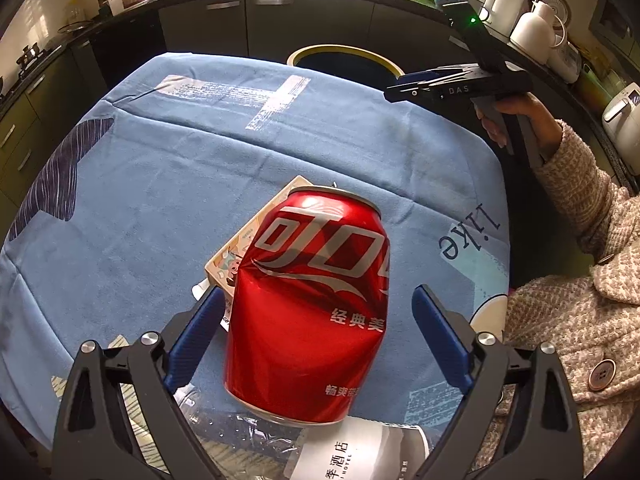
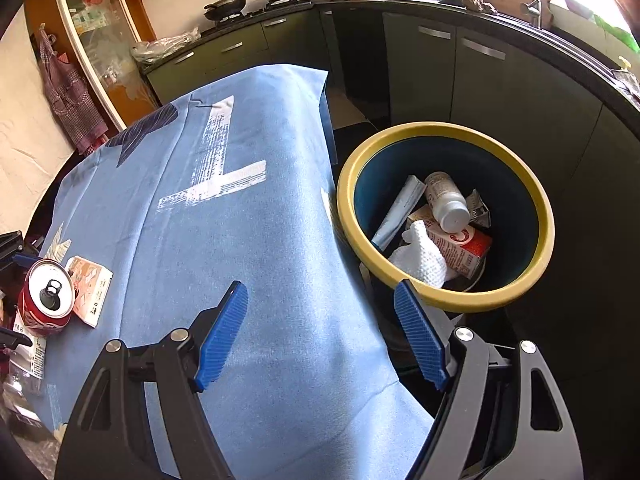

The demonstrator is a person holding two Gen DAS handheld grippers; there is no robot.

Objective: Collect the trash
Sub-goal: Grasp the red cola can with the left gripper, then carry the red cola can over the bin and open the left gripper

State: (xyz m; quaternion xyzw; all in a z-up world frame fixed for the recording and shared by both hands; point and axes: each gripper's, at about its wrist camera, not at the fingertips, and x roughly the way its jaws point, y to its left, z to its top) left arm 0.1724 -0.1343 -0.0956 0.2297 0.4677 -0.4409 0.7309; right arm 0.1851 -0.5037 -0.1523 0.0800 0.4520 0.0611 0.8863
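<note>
Straddling a dented red cola can (image 1: 308, 304), the left tongs (image 1: 316, 320) stood spread wide, their blue pads clear of its sides. The can stood upright on the blue-clothed table (image 1: 160, 184), touching a small carton (image 1: 244, 248), with a clear plastic bottle (image 1: 248, 440) lying just below it. The right tongs (image 2: 320, 332) hung open and empty over the table edge beside a yellow-rimmed bin (image 2: 448, 130) holding a white bottle (image 2: 446, 200), a red carton (image 2: 460, 248) and crumpled paper (image 2: 420, 256).
</note>
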